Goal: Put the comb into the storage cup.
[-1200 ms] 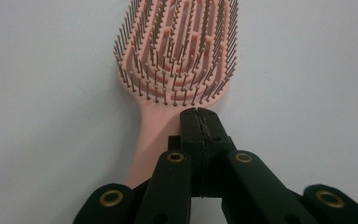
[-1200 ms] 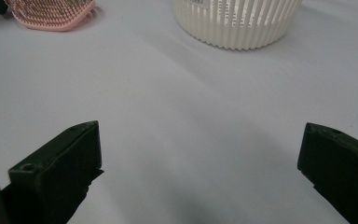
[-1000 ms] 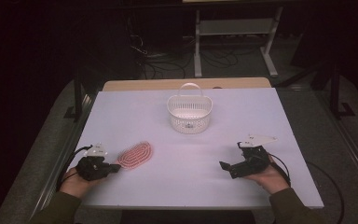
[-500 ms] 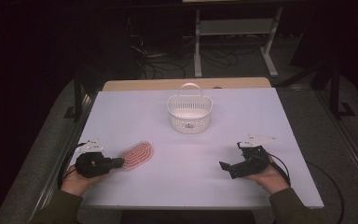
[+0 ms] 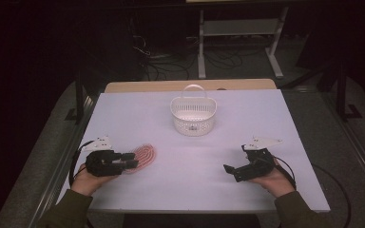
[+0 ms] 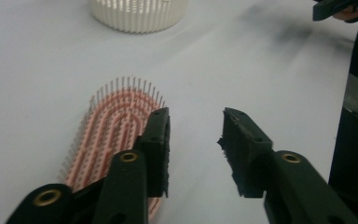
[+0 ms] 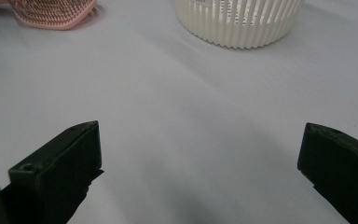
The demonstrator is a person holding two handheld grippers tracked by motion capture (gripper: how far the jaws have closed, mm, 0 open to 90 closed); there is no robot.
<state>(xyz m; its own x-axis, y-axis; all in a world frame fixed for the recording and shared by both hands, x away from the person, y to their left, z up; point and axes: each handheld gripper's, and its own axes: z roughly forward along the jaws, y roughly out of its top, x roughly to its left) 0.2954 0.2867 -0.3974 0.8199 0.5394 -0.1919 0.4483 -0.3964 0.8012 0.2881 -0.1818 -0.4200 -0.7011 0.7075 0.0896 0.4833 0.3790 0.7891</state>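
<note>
Both grippers are black, blocky tools. The left gripper (image 5: pixel 132 164), at the lower left of the high view, carries a pale grey three-cornered plate on top and a black cable looping off its outer side. The right gripper (image 5: pixel 229 169), lower right, has the same plate and a black cable curling behind it. In the left gripper view brass-coloured rivets sit in the jaw arms, and the pads are rough-edged. Both sleeves are olive-brown.

Dim room, dark surroundings; the white rectangular table (image 5: pixel 285 118) is evenly lit, with soft shadows and blurred close jaws.
</note>
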